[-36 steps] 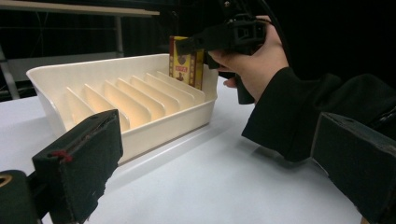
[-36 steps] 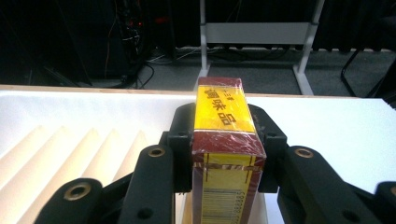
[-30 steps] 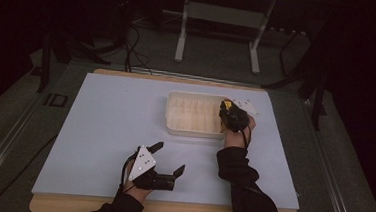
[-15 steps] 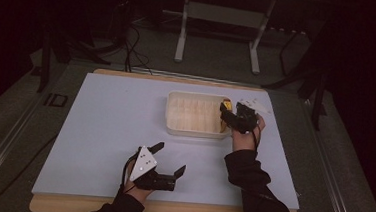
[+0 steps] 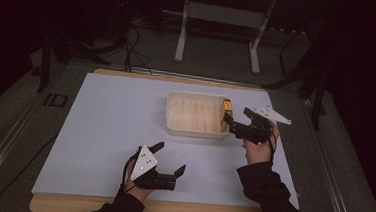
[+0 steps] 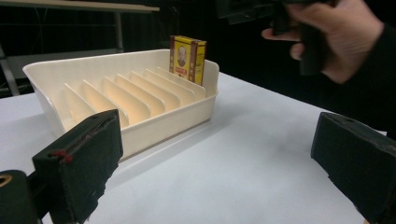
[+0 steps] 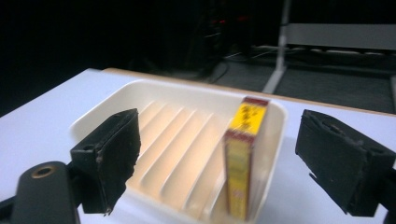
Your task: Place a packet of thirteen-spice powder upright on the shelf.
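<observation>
Your left gripper (image 5: 166,160) rests near the table's front edge, jaws wide apart, holding nothing. Your right gripper (image 5: 236,121), also gaping and empty, is nearer the yellow box (image 7: 246,158), which stands upright, long axis vertical, in the slotted tray's (image 5: 192,132) rightmost slot.

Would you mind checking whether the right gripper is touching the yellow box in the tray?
Apart. In the right gripper view the right gripper has its jaws spread wide, and the yellow box stands upright in the tray with open space on both sides.
</observation>
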`<control>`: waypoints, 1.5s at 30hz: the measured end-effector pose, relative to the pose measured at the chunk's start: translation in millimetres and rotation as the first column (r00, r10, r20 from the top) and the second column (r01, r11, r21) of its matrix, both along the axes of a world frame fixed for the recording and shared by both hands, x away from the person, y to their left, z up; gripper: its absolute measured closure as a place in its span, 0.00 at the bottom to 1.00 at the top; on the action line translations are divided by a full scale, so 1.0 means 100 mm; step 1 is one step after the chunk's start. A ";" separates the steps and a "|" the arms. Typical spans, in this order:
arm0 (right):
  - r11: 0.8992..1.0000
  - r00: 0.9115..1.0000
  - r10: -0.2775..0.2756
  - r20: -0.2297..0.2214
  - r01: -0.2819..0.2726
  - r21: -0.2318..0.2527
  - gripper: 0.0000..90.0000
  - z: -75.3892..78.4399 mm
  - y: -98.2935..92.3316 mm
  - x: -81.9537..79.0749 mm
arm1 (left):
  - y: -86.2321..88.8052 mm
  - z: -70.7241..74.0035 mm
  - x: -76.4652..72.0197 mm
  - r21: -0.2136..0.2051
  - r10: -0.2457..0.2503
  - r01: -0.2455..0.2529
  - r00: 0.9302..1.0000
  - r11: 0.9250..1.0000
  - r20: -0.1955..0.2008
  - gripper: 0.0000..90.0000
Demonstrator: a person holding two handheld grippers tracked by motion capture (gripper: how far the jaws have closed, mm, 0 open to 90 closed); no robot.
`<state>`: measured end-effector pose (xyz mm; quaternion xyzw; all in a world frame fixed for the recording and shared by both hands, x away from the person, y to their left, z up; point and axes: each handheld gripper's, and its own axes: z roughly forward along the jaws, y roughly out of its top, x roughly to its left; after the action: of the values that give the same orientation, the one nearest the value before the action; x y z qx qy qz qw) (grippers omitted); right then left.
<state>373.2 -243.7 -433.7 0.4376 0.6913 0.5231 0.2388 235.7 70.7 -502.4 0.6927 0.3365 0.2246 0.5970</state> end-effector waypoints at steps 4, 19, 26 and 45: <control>0.999 0.999 0.051 0.005 -0.051 -0.019 0.15 0.02 -0.04 -0.18 | -0.01 0.00 -0.01 0.003 -0.007 0.007 1.000 1.000 0.001 0.04; 0.985 0.985 0.166 0.038 -0.164 -0.051 0.16 -0.19 -0.20 -0.77 | 0.00 0.00 0.00 0.002 -0.009 0.009 1.000 1.000 0.003 0.04; 0.977 0.977 0.208 0.048 -0.205 -0.048 0.16 -0.33 -0.35 -0.92 | 0.01 0.02 -0.02 -0.001 -0.009 0.009 1.000 1.000 0.013 0.05; 0.963 0.970 0.244 0.006 -0.241 -0.124 0.16 -0.46 -0.55 -1.14 | -0.01 -0.01 -0.01 0.004 -0.023 0.023 1.000 1.000 -0.007 0.05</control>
<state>259.7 -298.5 -480.0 0.3287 0.7678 0.5097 0.2064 234.6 70.0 -503.3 0.6986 0.3301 0.2157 0.5970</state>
